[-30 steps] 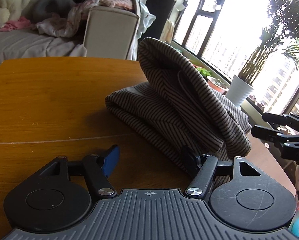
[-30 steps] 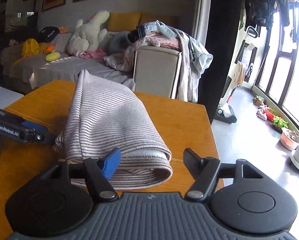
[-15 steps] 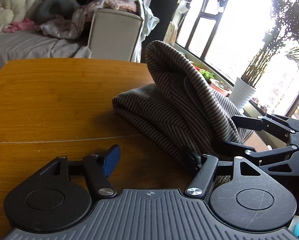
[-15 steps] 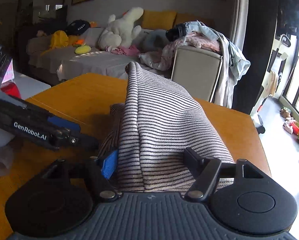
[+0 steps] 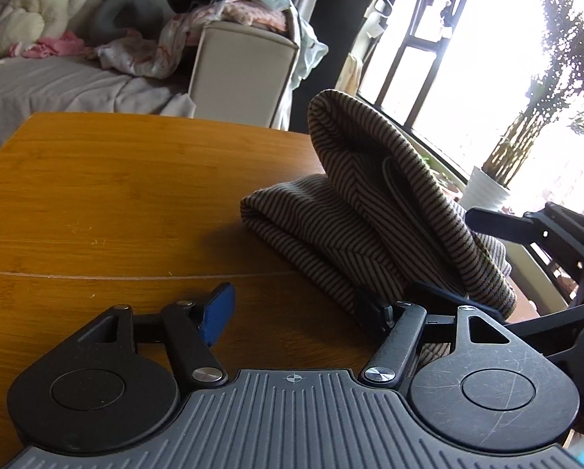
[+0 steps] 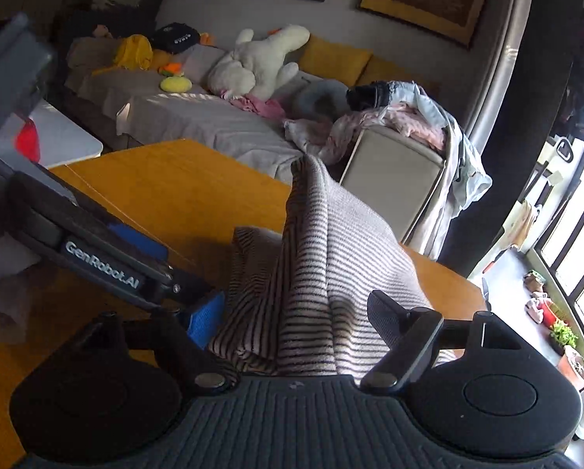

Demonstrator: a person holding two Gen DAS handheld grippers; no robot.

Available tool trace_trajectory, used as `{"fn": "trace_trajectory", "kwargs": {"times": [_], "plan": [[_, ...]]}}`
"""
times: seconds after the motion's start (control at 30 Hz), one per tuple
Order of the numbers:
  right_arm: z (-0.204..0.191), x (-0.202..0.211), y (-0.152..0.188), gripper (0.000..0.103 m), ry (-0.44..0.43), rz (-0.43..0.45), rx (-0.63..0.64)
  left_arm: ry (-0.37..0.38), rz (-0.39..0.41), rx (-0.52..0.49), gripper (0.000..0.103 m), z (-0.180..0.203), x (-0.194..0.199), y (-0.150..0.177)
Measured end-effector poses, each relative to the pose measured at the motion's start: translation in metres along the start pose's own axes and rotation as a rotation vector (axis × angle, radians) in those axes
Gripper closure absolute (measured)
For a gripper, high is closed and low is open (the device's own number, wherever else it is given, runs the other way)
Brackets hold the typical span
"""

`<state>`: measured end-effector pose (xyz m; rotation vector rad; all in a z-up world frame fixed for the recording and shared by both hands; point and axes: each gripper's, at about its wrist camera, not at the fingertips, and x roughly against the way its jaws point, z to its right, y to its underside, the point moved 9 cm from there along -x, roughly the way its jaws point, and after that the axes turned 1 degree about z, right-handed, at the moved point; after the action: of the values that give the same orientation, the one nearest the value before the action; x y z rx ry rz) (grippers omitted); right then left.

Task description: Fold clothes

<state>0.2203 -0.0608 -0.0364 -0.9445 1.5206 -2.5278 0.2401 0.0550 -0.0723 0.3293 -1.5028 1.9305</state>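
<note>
Item: striped garment (image 5: pixel 378 211), part-folded, one fold standing up, on the right part of your wooden table (image 5: pixel 116 195). Your left gripper (image 5: pixel 292 305): released, right finger against the cloth. Your right gripper (image 6: pixel 296 312): jaws just opening, straddling the garment's near edge, grip uncertain.

Soft ribbed striped knit garment (image 5: pixel 374 211), smooth satin wooden table (image 5: pixel 116 195), matt black plastic left hand-held gripper (image 5: pixel 292 312)

right hand-held gripper (image 6: pixel 296 312) newly astride striped garment (image 6: pixel 331 258), wider
</note>
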Motion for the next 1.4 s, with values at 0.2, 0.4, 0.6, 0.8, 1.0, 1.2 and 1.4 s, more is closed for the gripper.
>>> {"fn": "trace_trajectory", "kwargs": {"times": [0.2, 0.4, 0.6, 0.8, 1.0, 1.2, 1.4], "plan": [[0.02, 0.0, 0.003, 0.062, -0.01, 0.019, -0.073, 0.021, -0.012, 0.023, 0.033, 0.0, -0.002, -0.002], [0.06, 0.027, -0.027, 0.081, -0.079, 0.069, -0.265, 0.224, -0.071, 0.104, 0.058, 0.028, -0.014, -0.005], [0.048, 0.028, -0.028, 0.08, -0.281, 0.029, -0.416, 0.241, -0.083, 0.096, 0.057, 0.034, -0.026, 0.0], [0.034, 0.002, -0.001, 0.076, -0.285, -0.031, -0.436, 0.23, -0.092, 0.079, 0.059, 0.022, -0.018, 0.002], [-0.014, 0.008, 0.0, 0.061, -0.112, -0.011, -0.099, 0.136, 0.076, 0.008, 0.056, 0.011, 0.029, -0.04], [-0.035, 0.006, 0.003, 0.059, -0.012, 0.005, 0.064, 0.226, 0.152, -0.001, 0.053, 0.048, 0.024, -0.089], [-0.017, 0.033, -0.006, 0.054, -0.136, 0.043, 0.008, 0.165, 0.016, 0.007, 0.055, 0.044, -0.039, -0.072]]}}
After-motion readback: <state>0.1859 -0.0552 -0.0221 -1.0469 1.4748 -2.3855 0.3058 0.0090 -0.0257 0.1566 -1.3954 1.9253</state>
